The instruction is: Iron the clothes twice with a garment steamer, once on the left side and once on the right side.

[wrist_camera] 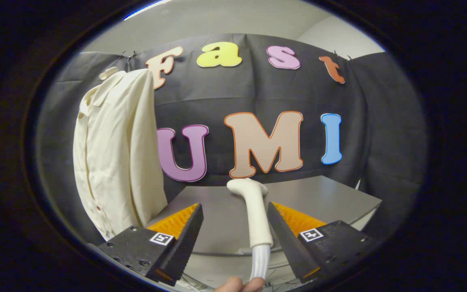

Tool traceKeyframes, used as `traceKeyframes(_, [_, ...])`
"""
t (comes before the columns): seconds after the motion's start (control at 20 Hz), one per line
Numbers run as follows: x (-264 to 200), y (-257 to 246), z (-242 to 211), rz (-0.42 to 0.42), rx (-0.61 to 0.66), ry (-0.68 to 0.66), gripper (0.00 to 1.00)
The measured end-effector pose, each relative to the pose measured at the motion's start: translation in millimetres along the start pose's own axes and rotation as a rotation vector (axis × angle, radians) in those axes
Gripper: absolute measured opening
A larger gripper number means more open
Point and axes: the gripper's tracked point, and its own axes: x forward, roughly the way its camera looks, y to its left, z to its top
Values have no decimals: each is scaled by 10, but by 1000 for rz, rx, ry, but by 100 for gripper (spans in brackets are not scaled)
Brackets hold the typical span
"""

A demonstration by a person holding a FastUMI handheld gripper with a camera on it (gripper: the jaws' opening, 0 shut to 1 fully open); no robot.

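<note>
A cream button-up shirt (pixel 116 154) hangs on a hanger against the booth wall, to the left of and beyond my fingers. The garment steamer's white wand (pixel 258 219) stands upright between my fingers, close against the right finger and well apart from the left one. Its head (pixel 247 186) bends to the left at the top, and a ribbed hose (pixel 260 259) runs down from its base. A person's fingertips (pixel 239 285) show just under the hose. My gripper (pixel 234 206) is open, and the left finger touches nothing.
A grey table (pixel 318 198) lies just ahead of and beyond the fingers, reaching to the black cloth wall. Its right corner stands out at the far right. The shirt's hem hangs down past the table's left edge.
</note>
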Motion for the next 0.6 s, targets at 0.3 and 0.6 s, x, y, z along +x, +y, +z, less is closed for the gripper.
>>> traceKeyframes(0.3, [875,-126,10,6,-1,111,97])
traceKeyframes(0.6, [1117,-368,-540,-86,21,451,92])
